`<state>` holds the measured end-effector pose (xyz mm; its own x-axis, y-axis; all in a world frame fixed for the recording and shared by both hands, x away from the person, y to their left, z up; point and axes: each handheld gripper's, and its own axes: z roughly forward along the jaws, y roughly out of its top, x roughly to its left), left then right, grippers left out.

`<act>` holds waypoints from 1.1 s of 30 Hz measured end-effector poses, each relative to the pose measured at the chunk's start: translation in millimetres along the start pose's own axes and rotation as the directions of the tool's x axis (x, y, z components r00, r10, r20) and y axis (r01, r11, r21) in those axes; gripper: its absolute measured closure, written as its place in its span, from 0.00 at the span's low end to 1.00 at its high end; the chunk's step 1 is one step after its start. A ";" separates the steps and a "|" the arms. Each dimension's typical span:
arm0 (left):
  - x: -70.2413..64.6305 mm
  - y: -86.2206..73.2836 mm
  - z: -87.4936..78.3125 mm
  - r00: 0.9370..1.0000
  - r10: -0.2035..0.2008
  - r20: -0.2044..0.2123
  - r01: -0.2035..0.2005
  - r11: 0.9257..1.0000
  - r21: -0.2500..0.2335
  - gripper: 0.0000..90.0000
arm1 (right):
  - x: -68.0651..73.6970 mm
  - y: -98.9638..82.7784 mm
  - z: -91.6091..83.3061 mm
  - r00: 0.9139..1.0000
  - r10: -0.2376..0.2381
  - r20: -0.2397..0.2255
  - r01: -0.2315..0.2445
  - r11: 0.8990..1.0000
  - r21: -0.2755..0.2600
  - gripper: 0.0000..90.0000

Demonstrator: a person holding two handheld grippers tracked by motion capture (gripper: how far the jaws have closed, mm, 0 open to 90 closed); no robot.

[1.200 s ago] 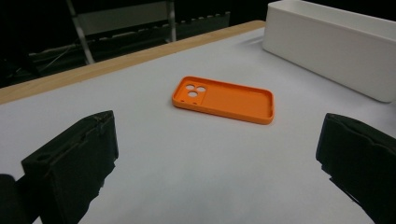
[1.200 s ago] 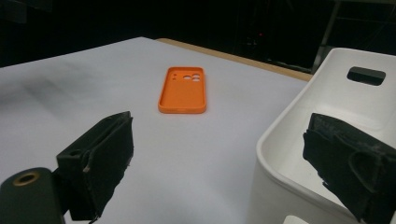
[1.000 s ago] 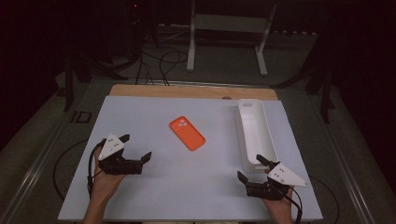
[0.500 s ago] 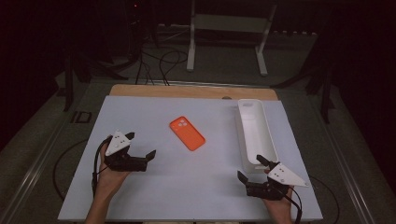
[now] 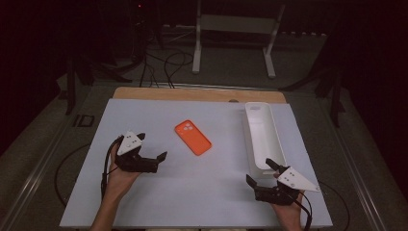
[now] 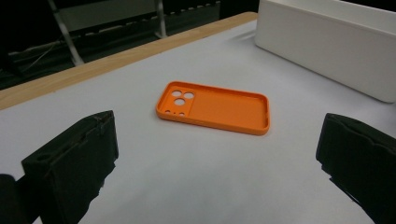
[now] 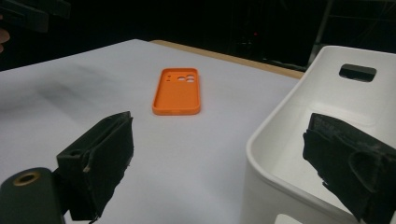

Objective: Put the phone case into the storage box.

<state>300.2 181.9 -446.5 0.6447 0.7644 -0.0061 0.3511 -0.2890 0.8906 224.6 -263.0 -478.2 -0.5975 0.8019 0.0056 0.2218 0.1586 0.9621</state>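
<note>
I can read no brand, label or writing on anything here. The case (image 5: pixel 192 137) is an orange phone case, a rounded rectangle lying flat with its hollow side up. It has a low raised rim and a matte, finely grained floor. At one end I see three round camera holes and a few smaller cutouts. It looks like soft moulded plastic or rubber, though I cannot tell which.

The case sits near the middle of the table (image 5: pixel 202 192), on a smooth, pale sheet. Along the far edge of that sheet I see a wooden strip (image 5: pixel 192 94). To the right of the case, apart from it, stands a long white bin (image 5: pixel 262 134), smooth plastic with rounded corners and a slot handle in its far end wall.

My left gripper (image 5: pixel 151 153) is on the left side of the table, its jaws spread wide and aimed at the case, near it but not touching. In the left gripper view the case lies between and beyond the two black jaws.

My right gripper (image 5: pixel 260 173) is at the near end of the bin, jaws wide apart and holding nothing. In the right gripper view one jaw shows against the bin's inside.
</note>
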 end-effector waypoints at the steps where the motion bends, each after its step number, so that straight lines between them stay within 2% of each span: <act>1: -0.1 0.1 0.9 1.000 -0.001 0.001 0.001 1.000 0.000 0.00 | -1.1 -0.6 -1.6 1.000 0.005 0.007 -0.005 1.000 -0.001 0.10; 6: -1.8 -0.1 6.9 1.000 0.005 0.008 -0.005 1.000 0.011 0.00 | -2.1 -1.1 -5.2 1.000 0.006 0.020 -0.006 1.000 -0.005 0.10; 17: -6.5 2.2 20.7 1.000 0.006 0.025 -0.007 1.000 0.027 0.00 | -1.7 -1.3 -4.7 1.000 0.005 0.017 -0.005 1.000 -0.004 0.10; 33: -10.2 5.4 36.7 0.999 0.005 0.032 -0.006 1.000 0.024 0.00 | -1.4 -2.3 -4.5 1.000 0.001 0.017 -0.001 1.000 -0.002 0.10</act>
<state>320.4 151.3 -458.3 0.6675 0.7444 -0.0161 0.3637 -0.3070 0.8795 221.4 -267.0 -479.2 -0.5841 0.8117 0.0023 0.2212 0.1564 0.9626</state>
